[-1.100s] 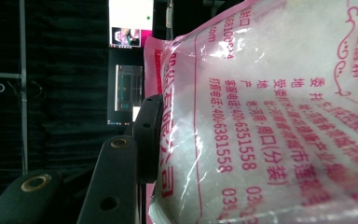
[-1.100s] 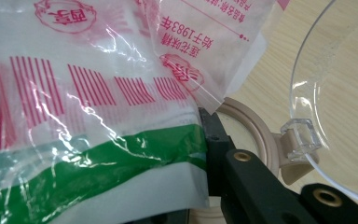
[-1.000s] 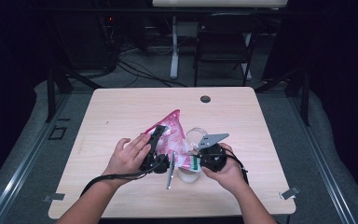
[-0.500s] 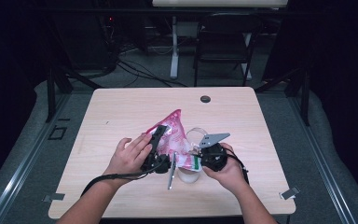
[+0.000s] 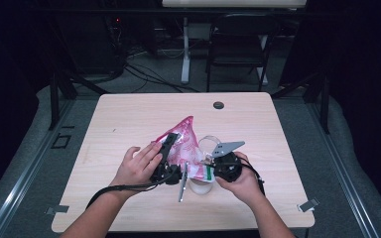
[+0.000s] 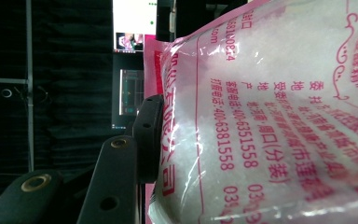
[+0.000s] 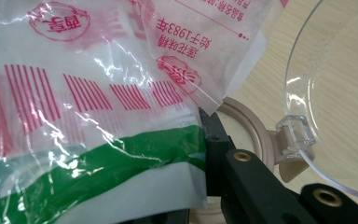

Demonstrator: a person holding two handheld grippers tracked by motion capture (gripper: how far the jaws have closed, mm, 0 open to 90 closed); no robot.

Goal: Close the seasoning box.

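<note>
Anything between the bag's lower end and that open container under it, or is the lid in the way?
Nothing visible blocks it. The bag, held by both hand-held grippers, hangs right at the container's rim; the clear lid is flipped open to the side.

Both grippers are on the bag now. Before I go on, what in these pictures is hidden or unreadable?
- Left gripper: in the left gripper view the pink bag covers its far jaw.
- Right gripper: in the right gripper view the bag's clear end hides one jaw.
- Container under the bag: its contents are covered by the bag.
- Clear lid: cut off by the picture's right edge.
- High view: bag print too small to read.
</note>
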